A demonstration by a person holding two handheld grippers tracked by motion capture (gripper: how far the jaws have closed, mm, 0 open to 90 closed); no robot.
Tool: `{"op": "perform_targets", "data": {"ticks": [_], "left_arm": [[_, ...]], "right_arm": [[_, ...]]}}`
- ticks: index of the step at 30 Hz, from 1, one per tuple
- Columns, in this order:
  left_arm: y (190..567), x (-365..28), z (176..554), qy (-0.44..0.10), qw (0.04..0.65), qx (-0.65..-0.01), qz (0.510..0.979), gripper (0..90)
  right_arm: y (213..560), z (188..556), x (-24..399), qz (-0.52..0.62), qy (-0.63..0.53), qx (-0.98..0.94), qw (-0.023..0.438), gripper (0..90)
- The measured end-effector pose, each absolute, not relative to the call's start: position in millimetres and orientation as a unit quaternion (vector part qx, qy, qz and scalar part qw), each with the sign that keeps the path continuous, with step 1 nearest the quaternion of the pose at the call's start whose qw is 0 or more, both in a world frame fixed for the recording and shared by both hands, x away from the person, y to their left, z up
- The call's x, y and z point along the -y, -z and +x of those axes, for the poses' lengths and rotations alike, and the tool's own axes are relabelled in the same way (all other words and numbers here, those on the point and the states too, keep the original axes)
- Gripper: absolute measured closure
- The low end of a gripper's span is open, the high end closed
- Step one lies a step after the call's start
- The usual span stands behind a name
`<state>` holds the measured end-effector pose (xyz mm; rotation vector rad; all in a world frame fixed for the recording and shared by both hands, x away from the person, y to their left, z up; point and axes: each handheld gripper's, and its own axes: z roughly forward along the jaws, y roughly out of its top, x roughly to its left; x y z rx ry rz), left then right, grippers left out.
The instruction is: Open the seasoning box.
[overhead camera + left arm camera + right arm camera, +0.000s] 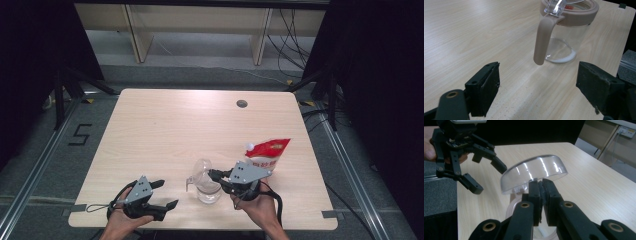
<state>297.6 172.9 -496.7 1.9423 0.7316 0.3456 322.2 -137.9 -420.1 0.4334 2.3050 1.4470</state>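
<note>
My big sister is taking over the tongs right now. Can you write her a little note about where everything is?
Right tongs: shut on the clear lid, lifted open above the jug.
Left tongs: open, holding nothing, facing the jug's handle.
Glass jug: near the table's front edge; white residue at its bottom.
Red pouch: standing behind the right tongs, untouched.
Done: lid raised.
Left, probably: steady the jug and fill it from the pouch.
</note>
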Motion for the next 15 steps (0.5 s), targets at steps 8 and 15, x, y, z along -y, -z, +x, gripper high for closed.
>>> {"op": "perform_targets", "data": {"ticks": [8, 15], "left_arm": [[497.4, -173.6, 297.0, -0.148, 0.496, -0.298, 0.802, 16.1], [499.8, -170.4, 296.9, -0.151, 0.490, -0.298, 0.805, 16.0]], "right_arm": [[416.2, 322.0, 128.6, 0.144, -0.515, -0.823, 0.193, 86.4], [413.9, 322.0, 119.8, 0.135, -0.515, -0.823, 0.196, 86.5]]}}
